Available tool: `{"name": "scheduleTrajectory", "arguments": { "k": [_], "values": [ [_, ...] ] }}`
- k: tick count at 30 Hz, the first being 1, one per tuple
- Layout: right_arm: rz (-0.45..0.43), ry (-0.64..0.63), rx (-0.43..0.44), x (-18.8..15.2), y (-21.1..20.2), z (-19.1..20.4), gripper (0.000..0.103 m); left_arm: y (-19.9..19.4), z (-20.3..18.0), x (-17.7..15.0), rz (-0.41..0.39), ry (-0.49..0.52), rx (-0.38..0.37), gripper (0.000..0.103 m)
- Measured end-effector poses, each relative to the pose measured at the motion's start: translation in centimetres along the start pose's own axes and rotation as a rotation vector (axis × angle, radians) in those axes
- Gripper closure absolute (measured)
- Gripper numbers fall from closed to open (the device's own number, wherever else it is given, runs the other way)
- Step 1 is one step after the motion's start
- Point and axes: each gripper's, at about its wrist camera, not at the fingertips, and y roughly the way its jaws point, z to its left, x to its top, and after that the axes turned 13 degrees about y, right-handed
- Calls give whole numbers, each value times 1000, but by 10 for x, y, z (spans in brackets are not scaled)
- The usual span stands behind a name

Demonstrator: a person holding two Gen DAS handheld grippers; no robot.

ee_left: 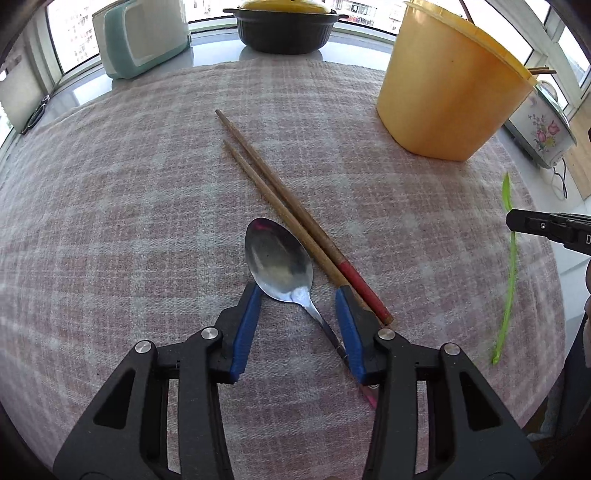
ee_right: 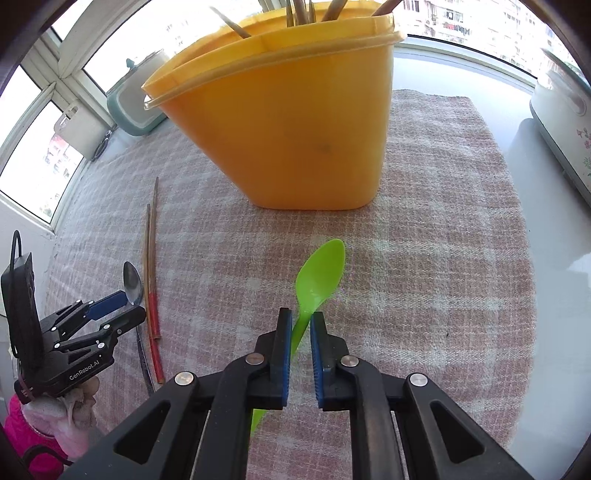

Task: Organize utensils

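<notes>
A metal spoon [ee_left: 279, 258] [ee_right: 132, 284] lies on the checked cloth [ee_left: 110, 221] beside two wooden chopsticks [ee_left: 280, 199] [ee_right: 150, 258]. My left gripper [ee_left: 297, 291] [ee_right: 133, 306] is open and straddles the spoon's neck, and the handle runs along the right finger. A green plastic spoon [ee_right: 321, 273] [ee_left: 511, 266] has its thin handle between the narrow jaws of my right gripper [ee_right: 300, 315] [ee_left: 511, 221], which is shut on it; the bowl sticks out past the fingertips. The yellow utensil holder [ee_left: 443, 92] [ee_right: 288, 140] stands behind, with several utensils in it.
A black pot with a yellow lid [ee_left: 286, 29] and a teal appliance [ee_left: 144, 37] stand at the window. A flowered cooker [ee_left: 543, 129] [ee_right: 561, 122] sits right of the cloth. A hand with a pink sleeve [ee_right: 22, 424] holds the left gripper.
</notes>
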Motion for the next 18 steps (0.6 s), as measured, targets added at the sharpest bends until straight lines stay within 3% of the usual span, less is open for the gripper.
{"name": "scheduleTrajectory", "arguments": {
  "k": [3, 6, 10, 14, 17, 18],
  "values": [
    [14, -43, 6, 3, 1, 0, 95, -2, -6, -1, -3, 34, -4, 82],
    [34, -64, 25, 7, 4, -2, 95, -6, -6, -6, -1, -3, -20, 89],
    [51, -75, 42, 9, 11, -1, 94, -11, -4, -16, 0, -103, -35, 89],
    [69, -60, 42, 9, 21, 0, 90, -14, -10, -20, -1, -178, -23, 68],
    [84, -56, 46, 7, 26, -1, 81, -14, -20, -22, -9, -141, 40, 68],
    [90, -54, 48, 6, 27, -1, 78, -13, -23, -21, 0, -114, 61, 73]
  ]
}}
